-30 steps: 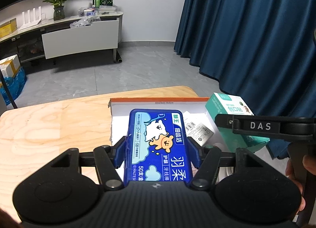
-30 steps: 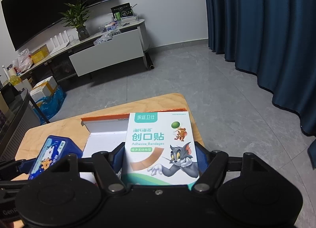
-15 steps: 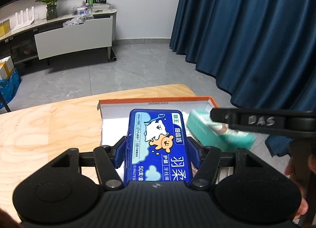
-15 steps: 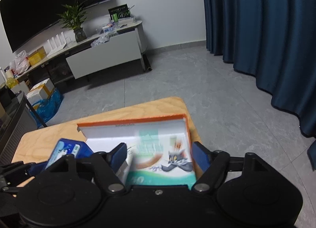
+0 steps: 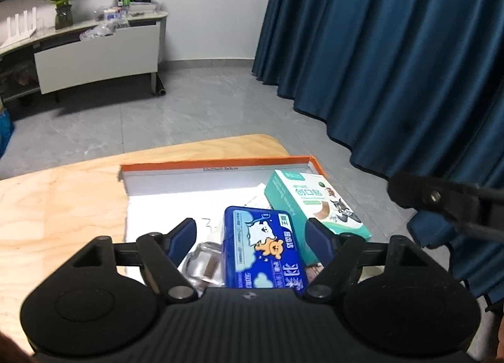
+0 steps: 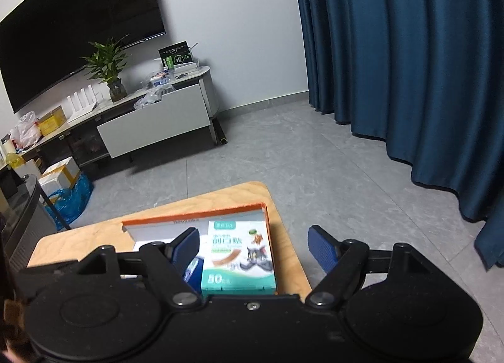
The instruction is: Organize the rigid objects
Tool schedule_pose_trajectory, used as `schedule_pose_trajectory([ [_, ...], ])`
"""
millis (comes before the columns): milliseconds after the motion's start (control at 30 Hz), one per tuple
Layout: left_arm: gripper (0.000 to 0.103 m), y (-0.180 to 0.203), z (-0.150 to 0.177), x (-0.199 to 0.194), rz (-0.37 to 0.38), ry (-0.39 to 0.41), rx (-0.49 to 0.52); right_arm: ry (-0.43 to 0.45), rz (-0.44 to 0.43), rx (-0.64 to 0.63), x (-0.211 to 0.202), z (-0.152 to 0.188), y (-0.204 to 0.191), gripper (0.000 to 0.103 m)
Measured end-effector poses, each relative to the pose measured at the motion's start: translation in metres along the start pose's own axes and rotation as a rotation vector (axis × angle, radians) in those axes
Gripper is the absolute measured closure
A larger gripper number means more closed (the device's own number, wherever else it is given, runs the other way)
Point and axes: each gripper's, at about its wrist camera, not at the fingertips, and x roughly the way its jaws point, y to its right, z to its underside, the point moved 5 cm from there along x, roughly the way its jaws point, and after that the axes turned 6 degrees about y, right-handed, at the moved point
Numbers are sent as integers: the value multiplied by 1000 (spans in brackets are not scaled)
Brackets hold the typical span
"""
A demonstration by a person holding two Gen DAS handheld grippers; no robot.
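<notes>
Both grippers are standing open over the orange-rimmed tray (image 5: 217, 164) sitting at the far right corner of the light wood worktop (image 5: 63, 205). Left gripper (image 5: 252, 237): blue pads spread wide, blue tin (image 5: 263, 249) lying between them, clear gap showing on the left side; contact on the right pad cannot be told. The tin is a flat rounded-corner case, glossy blue, showing a white cartoon animal, an orange bear, white clouds and Chinese lettering; it is lying inside the tray, overlapping a clear plastic item (image 5: 204, 263) just to its left. Right gripper (image 6: 255, 245): pads wide apart, nothing clamped, hovering above the bandage box (image 6: 239, 257). The box is white on top with a teal band and teal sides, printed with a tan adhesive strip, a grey cartoon cat and "80" near the bottom edge. It is lying flat in the tray's right end, just beside the tin, against the right wall. The tray's floor is white, with some paper sheets (image 5: 252, 199) showing behind the tin. A dark blue curtain (image 6: 409, 64) is hanging beyond the worktop.
</notes>
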Motion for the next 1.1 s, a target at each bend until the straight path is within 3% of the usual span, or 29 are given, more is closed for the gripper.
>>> schedule_pose_trajectory([
  [333, 1, 8, 0, -94, -91, 113, 13, -20, -50, -75, -61, 22, -10, 11],
  [667, 0, 29, 59, -154, -132, 28, -18, -53, -60, -118, -126, 71, -14, 10],
  [833, 0, 31, 89, -161, -200, -2, 18, -103, -47, -116, -136, 105, -10, 9],
  [1100, 0, 25, 112, -170, -229, -33, 26, -191, -53, -115, -137, 141, -12, 9],
])
